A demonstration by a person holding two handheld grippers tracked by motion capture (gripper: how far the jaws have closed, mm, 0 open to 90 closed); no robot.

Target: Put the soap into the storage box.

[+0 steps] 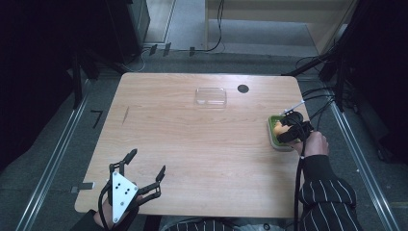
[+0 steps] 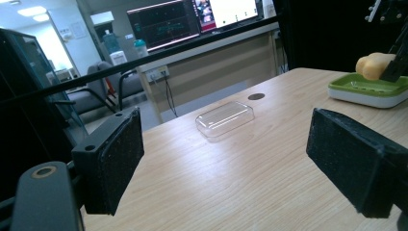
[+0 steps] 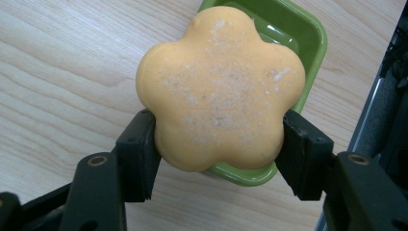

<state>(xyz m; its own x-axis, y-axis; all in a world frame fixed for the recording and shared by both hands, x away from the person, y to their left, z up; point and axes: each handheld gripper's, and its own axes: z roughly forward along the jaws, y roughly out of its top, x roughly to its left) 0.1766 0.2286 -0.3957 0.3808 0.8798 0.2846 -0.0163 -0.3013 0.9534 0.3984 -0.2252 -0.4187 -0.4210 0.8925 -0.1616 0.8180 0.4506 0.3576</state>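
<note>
My right claw (image 3: 219, 144) is clamped on the flower-shaped orange soap (image 3: 219, 86), held just above the green soap dish (image 3: 308, 38). My left claw (image 1: 144, 166) stands apart, holding nothing, over the tabletop (image 1: 202, 144).

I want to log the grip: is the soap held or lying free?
Held: the right hand-held gripper has both jaws pressed on the soap above the green dish.

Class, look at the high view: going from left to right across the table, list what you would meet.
Left claw → clear plastic lid → small dark round hole → green tray, with the right claw holding the orange flower-shaped soap over it.
</note>
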